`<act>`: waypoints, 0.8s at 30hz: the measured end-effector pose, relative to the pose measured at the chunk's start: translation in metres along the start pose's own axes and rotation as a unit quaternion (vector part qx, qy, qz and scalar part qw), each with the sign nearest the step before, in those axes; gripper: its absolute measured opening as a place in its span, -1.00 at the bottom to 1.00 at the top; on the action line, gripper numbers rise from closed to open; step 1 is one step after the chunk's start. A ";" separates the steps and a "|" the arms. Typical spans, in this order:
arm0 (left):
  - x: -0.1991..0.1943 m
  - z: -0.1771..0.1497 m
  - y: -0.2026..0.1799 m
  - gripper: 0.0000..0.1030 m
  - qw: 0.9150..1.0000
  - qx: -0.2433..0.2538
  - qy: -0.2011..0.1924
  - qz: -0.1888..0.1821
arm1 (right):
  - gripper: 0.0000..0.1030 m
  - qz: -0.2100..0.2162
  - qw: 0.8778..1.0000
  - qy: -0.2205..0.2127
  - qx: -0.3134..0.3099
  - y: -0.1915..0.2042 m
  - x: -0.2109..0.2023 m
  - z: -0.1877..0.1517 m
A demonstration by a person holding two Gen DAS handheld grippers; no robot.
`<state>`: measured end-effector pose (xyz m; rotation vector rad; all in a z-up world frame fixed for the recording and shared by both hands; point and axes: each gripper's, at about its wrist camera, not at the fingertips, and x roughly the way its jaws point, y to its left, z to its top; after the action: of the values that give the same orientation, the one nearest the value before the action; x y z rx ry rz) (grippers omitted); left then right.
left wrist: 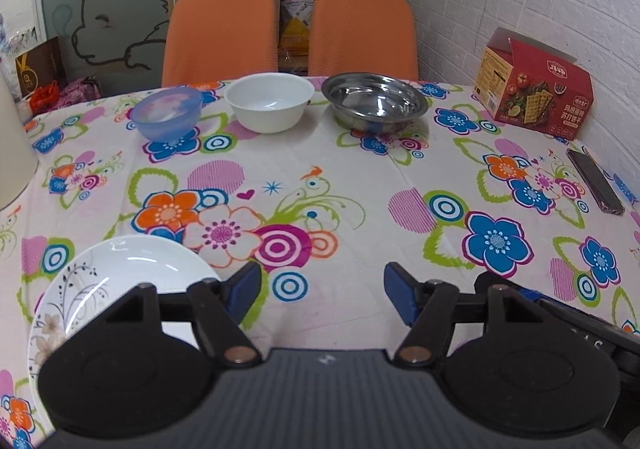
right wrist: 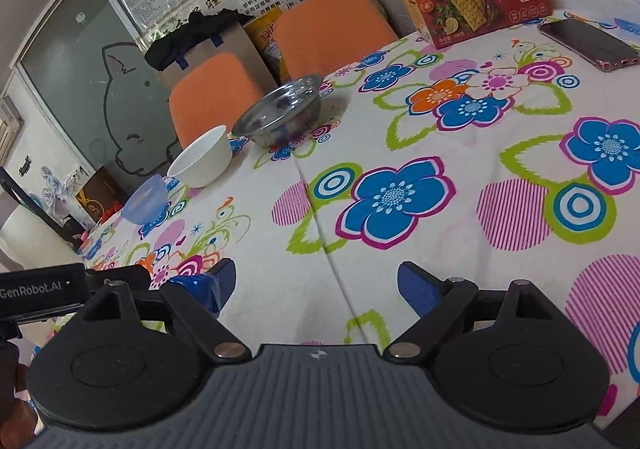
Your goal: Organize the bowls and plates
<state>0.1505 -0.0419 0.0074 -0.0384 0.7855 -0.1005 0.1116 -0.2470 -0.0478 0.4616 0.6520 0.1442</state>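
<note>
Left wrist view: the left tongs (left wrist: pixel 322 289) hang spread apart and empty above the flowered cloth of the bench (left wrist: pixel 352 177), their blue-padded fingers (left wrist: pixel 244 285) wide of each other. A white plate with a dark floral sprig (left wrist: pixel 120 277) lies flat on the near left of the bench, partly hidden under the left finger's linkage; whether the finger touches it I cannot tell. Along the far edge three bowls stand in a row, apart from one another: a translucent blue bowl (left wrist: pixel 167 111) on the left, a white bowl (left wrist: pixel 269 101) in the middle, a stainless steel bowl (left wrist: pixel 374 100) on the right. A red cracker box (left wrist: pixel 534 87) stands by the wall at the right, with a phone (left wrist: pixel 595 181) lying nearer. Two orange chairs (left wrist: pixel 220 33) stand behind the bench. In the right wrist view the right tongs (right wrist: pixel 316 287) likewise gape empty above the cloth, well apart from the bowls.
</note>
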 end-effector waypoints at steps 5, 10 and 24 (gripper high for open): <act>0.009 0.000 -0.010 0.30 1.000 0.005 0.013 -0.006 | 0.46 -0.011 1.000 -0.011 -0.003 -0.009 -0.006 0.006; 0.018 0.001 -0.016 0.30 0.999 0.007 0.032 -0.013 | 0.46 -0.006 1.000 -0.008 0.000 -0.014 -0.004 0.008; 0.039 0.022 -0.022 0.30 0.999 0.027 0.044 0.004 | 0.46 0.018 1.000 -0.009 -0.022 -0.011 0.015 0.034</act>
<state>0.1921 -0.0677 -0.0029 0.0206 0.8696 -0.1154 0.1440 -0.2658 -0.0372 0.4324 0.6220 0.1878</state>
